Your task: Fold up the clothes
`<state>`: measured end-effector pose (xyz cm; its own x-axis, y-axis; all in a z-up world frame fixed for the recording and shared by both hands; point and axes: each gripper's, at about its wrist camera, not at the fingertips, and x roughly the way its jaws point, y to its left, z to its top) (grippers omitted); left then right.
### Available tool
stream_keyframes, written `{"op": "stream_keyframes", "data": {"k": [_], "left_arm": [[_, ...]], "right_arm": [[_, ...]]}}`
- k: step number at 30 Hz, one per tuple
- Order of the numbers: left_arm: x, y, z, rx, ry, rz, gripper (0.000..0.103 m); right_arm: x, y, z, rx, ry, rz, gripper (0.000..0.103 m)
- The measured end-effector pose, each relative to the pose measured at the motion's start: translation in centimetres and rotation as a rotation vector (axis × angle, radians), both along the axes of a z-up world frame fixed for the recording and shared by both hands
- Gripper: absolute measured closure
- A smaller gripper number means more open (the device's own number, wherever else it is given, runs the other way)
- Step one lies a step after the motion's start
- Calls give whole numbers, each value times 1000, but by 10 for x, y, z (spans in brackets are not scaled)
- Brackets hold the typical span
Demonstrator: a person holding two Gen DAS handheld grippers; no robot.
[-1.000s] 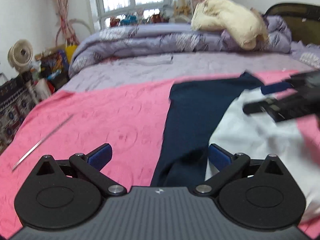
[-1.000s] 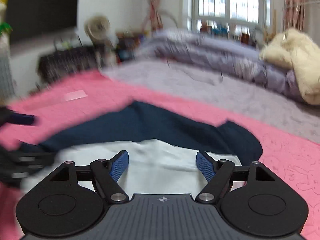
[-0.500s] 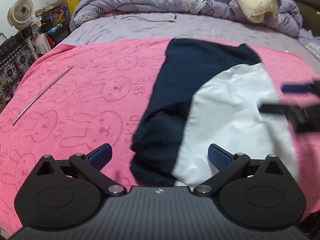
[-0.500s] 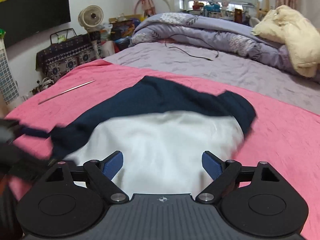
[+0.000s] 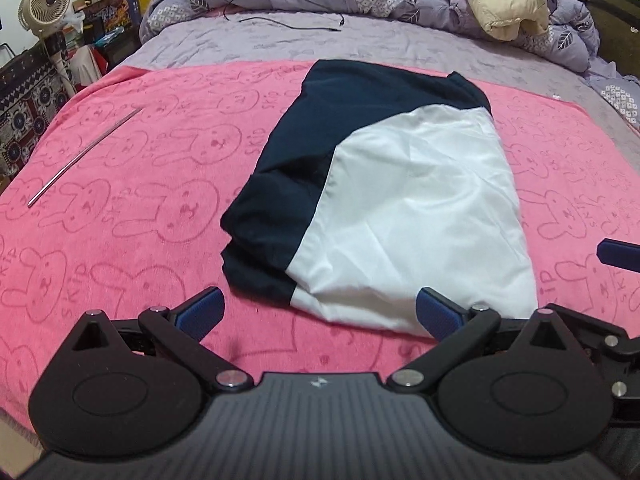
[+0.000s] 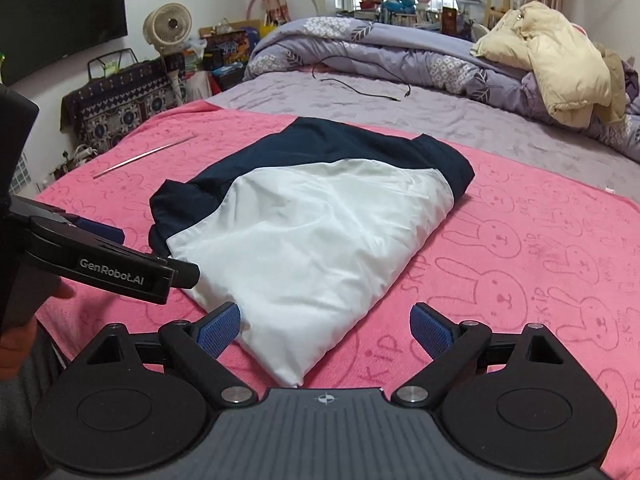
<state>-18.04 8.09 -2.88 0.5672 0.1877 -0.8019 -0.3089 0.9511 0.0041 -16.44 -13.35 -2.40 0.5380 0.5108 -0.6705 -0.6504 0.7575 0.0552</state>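
The left claw (image 5: pixel 318 314) sits low at the near edge of the bed, its 2 blue-padded fingers (image 5: pixel 202 310) spread wide apart and holding nothing. Its right finger pad lies at the near white hem of the folded navy-and-white fabric garment (image 5: pixel 384 204); whether it touches the cloth cannot be told. The right claw (image 6: pixel 324 330) is likewise parted wide and empty, with the garment's nearest white corner lying between its 2 blue pads (image 6: pixel 220 328), the left pad just beside the cloth. In the right wrist view the left claw's black body, printed "GenRobot.AI", enters from the left with its tip at the garment's near left edge, and part of the person's hand (image 6: pixel 16 340) shows below it.

The garment lies flat on the pink plush blanket patterned with rabbits and the word "SKIP" (image 5: pixel 132 184), roughly in the middle of it. A white panel covers the near and right part, while navy cloth shows along the left side and the far end, where a small fold sticks out at the right corner.

Further left on the blanket, well apart from the garment, lies a thin silver metal rod (image 5: pixel 84 156). Beyond the blanket is the lilac bedsheet (image 5: pixel 360 46) with a thin black cable (image 5: pixel 288 26) on it, then a bunched purple leaf-print duvet (image 6: pixel 380 46) with a cream padded jacket (image 6: pixel 560 68) on top. A beige round fan (image 6: pixel 168 26) stands left of the bed.
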Motion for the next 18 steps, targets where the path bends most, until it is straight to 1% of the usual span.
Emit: {"op": "stream_keyframes", "data": {"k": [6,11,18], "left_arm": [[-1,-5,-3,3,32,2,0],[-2,-8,-1,-6,26,-6,0],[-1,-13,-3,2,36,-11,0]], "right_arm": [[-5,-4,0,-1,8,-9,10],[-7,-5,0,-1,10,-14,10],[-6,-7,-2,6,24,-30,9]]}}
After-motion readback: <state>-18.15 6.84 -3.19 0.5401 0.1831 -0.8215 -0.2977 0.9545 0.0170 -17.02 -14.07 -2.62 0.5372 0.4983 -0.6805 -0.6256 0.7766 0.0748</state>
